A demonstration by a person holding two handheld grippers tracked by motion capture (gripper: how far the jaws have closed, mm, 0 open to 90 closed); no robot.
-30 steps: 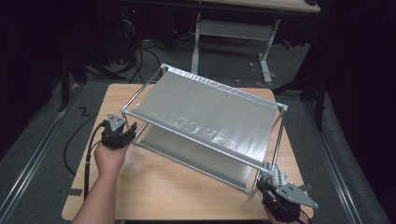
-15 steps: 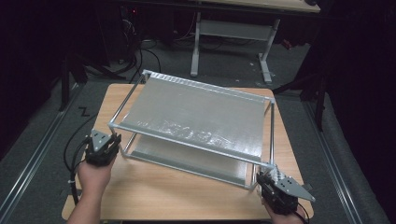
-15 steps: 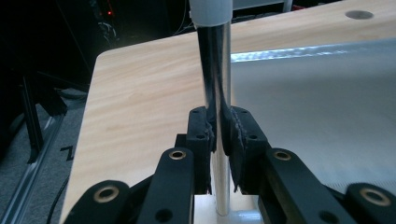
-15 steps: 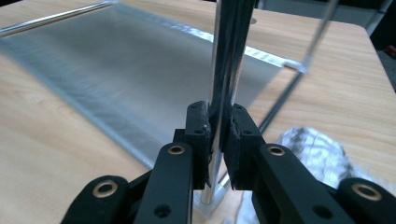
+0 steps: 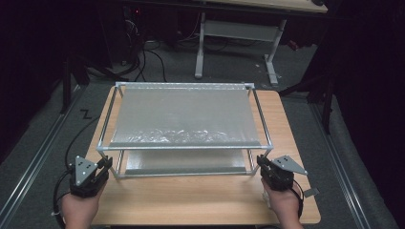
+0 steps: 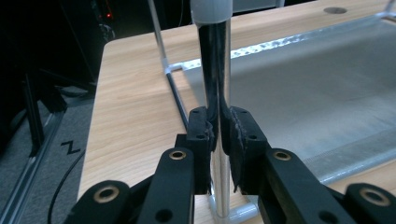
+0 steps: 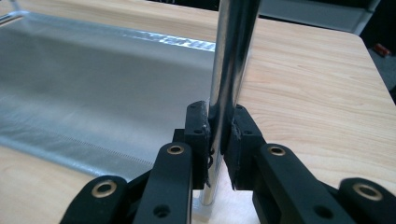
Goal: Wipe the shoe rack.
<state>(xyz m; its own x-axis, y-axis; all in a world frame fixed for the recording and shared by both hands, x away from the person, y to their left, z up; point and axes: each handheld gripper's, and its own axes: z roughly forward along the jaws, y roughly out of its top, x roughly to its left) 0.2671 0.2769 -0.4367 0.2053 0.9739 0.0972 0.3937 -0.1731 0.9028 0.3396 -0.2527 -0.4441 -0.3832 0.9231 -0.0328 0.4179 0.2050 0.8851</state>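
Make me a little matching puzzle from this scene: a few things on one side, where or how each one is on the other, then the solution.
Things
1. left claw
2. right claw
3. upper shelf
4. lower shelf

Places or states
A. resting low, just above the table
B. shut on the rack's near right post
C. raised on four posts, shiny sheet on top
D. shut on the rack's near left post

Pairs: 1-D, 2-B, 3-C, 4-A
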